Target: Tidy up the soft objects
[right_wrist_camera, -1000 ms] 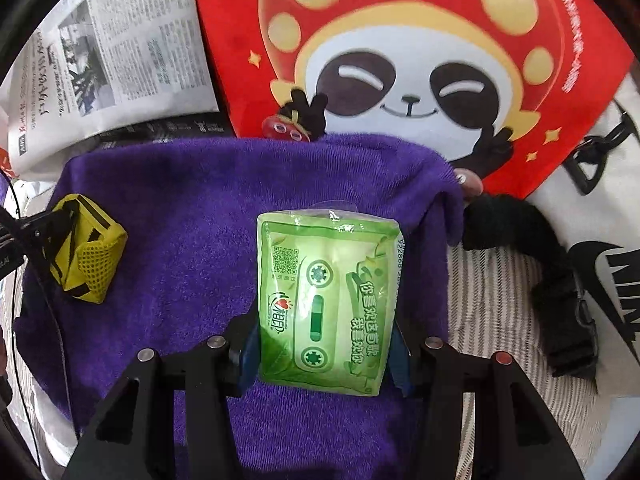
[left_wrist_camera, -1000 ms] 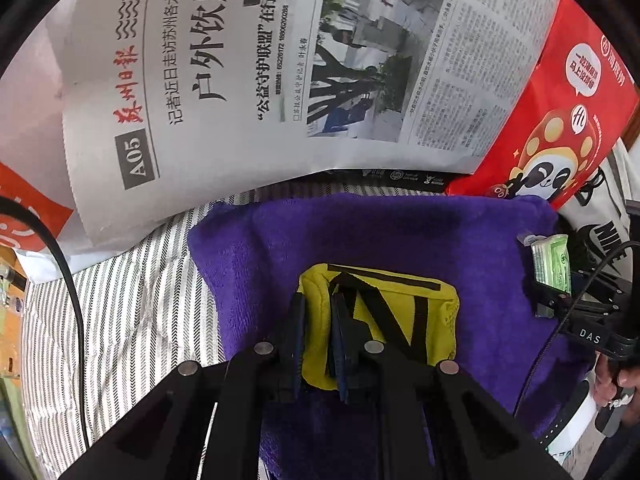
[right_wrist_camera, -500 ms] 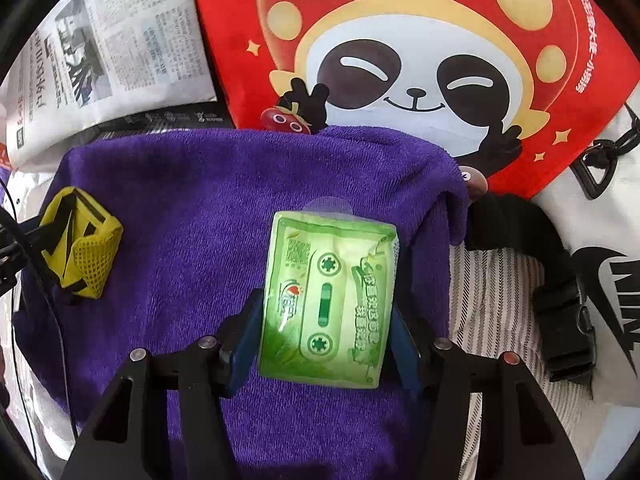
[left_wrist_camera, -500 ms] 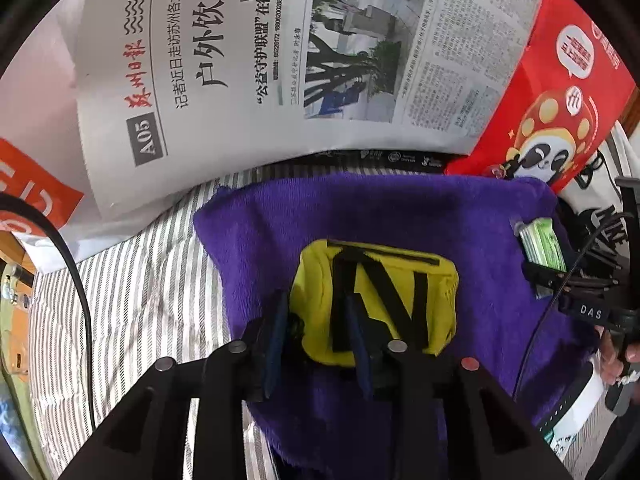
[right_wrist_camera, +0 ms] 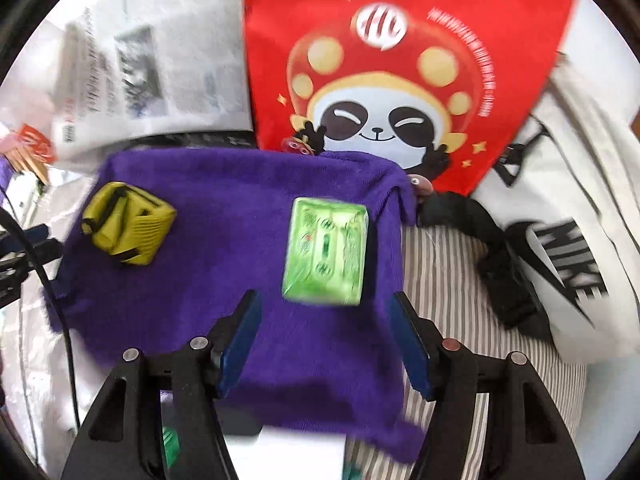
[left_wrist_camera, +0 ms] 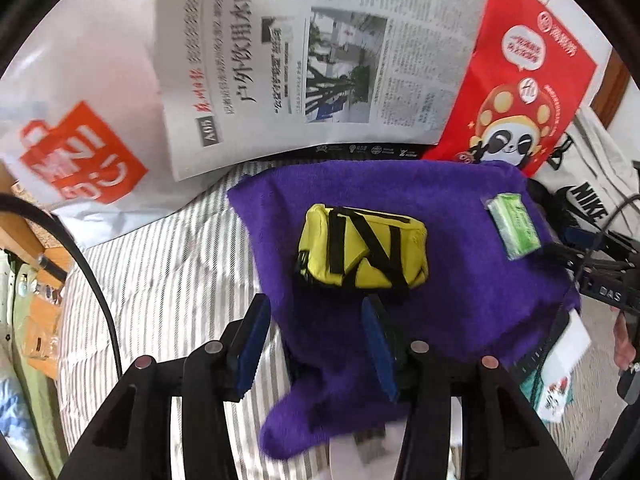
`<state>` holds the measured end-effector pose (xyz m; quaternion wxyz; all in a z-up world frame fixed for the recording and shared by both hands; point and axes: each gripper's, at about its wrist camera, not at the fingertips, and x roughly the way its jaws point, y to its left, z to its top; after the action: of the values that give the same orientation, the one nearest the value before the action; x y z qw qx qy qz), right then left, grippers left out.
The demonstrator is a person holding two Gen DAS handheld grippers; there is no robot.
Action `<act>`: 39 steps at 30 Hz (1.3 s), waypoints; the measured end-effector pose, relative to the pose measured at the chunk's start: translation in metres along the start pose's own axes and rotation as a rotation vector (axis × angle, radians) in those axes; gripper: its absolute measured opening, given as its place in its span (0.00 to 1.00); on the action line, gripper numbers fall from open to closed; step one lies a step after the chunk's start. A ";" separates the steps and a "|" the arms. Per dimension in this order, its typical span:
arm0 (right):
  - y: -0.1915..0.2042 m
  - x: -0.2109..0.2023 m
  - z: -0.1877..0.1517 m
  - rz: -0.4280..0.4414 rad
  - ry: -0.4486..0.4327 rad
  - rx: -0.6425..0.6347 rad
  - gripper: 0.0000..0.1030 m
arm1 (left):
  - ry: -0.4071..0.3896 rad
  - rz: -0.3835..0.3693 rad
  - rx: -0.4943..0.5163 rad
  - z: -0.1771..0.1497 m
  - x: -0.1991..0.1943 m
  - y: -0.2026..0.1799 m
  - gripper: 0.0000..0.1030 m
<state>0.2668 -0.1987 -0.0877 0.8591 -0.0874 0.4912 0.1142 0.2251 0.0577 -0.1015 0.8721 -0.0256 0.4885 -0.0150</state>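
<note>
A purple towel (left_wrist_camera: 460, 312) lies spread on the striped bedding; it also shows in the right wrist view (right_wrist_camera: 224, 264). A yellow pouch with black straps (left_wrist_camera: 364, 252) rests on its left part, also seen in the right wrist view (right_wrist_camera: 128, 224). A green tissue pack (right_wrist_camera: 326, 250) lies on its right part, also seen in the left wrist view (left_wrist_camera: 514, 226). My left gripper (left_wrist_camera: 316, 354) is open and empty, just short of the pouch. My right gripper (right_wrist_camera: 326, 344) is open and empty, just short of the tissue pack.
A newspaper (left_wrist_camera: 320, 60) and a red panda bag (right_wrist_camera: 400, 72) lie behind the towel. A white Nike bag (right_wrist_camera: 568, 248) with a black strap (right_wrist_camera: 500, 256) sits at the right. A white and orange plastic bag (left_wrist_camera: 76, 160) lies at the left on the striped bedding (left_wrist_camera: 168, 280).
Both grippers have opened and pulled back. The left let go of the yellow pouch and the right let go of the tissue pack; both now rest on the towel.
</note>
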 end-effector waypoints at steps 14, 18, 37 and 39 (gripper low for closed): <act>0.064 -0.063 -0.091 0.211 -0.021 0.025 0.52 | -0.071 -0.065 -0.020 -0.055 -0.065 0.005 0.44; 0.075 -0.050 -0.100 0.284 0.016 0.066 0.48 | -0.070 -0.079 -0.025 -0.067 -0.068 0.007 0.44; 0.060 0.021 -0.079 0.307 0.074 0.329 0.18 | -0.050 -0.124 -0.023 -0.087 -0.060 0.018 0.44; 0.061 0.019 -0.079 0.303 0.058 0.324 0.14 | -0.038 -0.118 -0.023 -0.089 -0.055 0.019 0.44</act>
<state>0.1941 -0.1587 -0.1460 0.8203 0.1234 0.5354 0.1589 0.1204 0.0769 -0.1019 0.8785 -0.0649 0.4695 -0.0603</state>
